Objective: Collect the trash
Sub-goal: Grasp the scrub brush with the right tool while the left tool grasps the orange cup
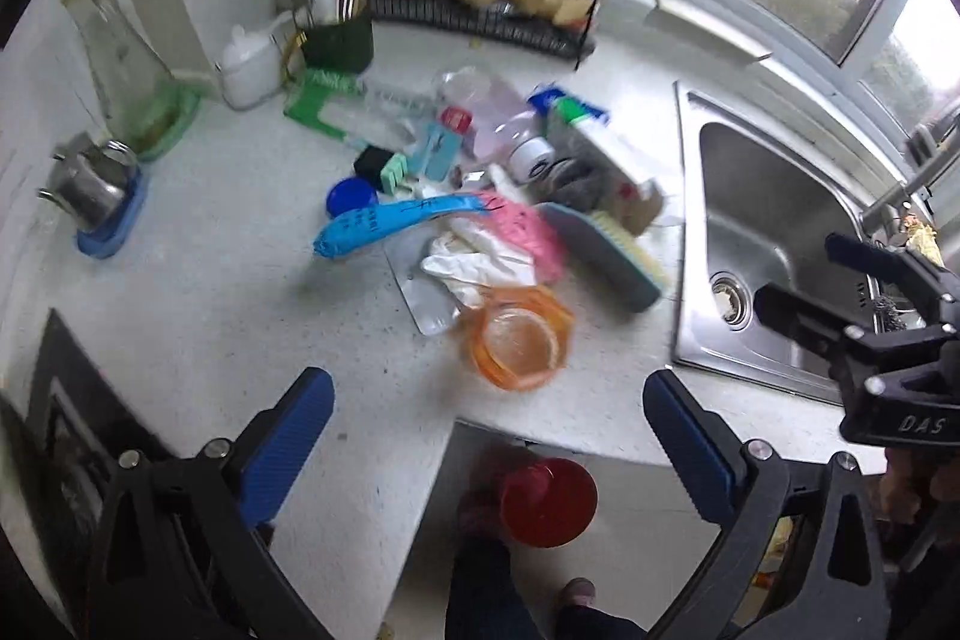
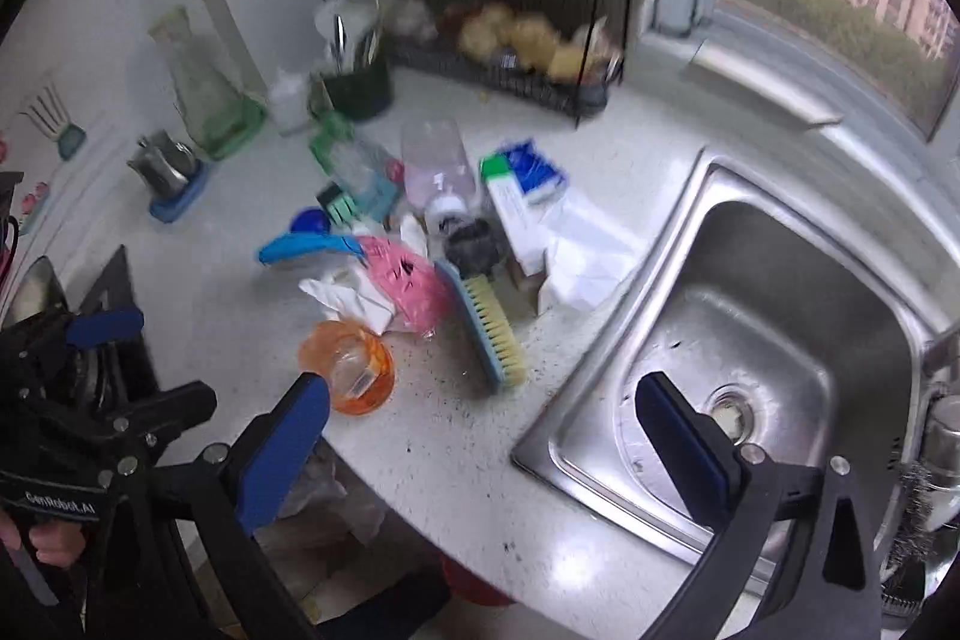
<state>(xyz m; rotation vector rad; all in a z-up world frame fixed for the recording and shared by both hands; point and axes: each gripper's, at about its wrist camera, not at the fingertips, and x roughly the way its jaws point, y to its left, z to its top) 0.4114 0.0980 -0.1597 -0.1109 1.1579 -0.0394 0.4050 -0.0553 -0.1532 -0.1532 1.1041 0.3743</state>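
Trash pile: heaped in the middle of the white countertop, between the wire rack at the back and the steel sink to the right.
Pile contents: blue plastic bag lying across a pink bag, white crumpled glove just in front of them, clear plastic bottle on its side behind, white carton beside a sheet of white paper.
Orange cup: orange plastic cup tipped on its side at the near edge of the pile, mouth toward the cameras.
Scrub brush: blue-backed scrub brush, bristles sideways, between the pink bag and the sink.
Left gripper: left gripper above the counter's front edge, blue pads spread wide, nothing between them.
Right gripper: right gripper over the counter edge and sink corner, fingers wide apart, empty.
Below the counter: red bucket on the floor, beside the person's shoes.
Left side: metal cup on a blue tray, glass vase behind it.
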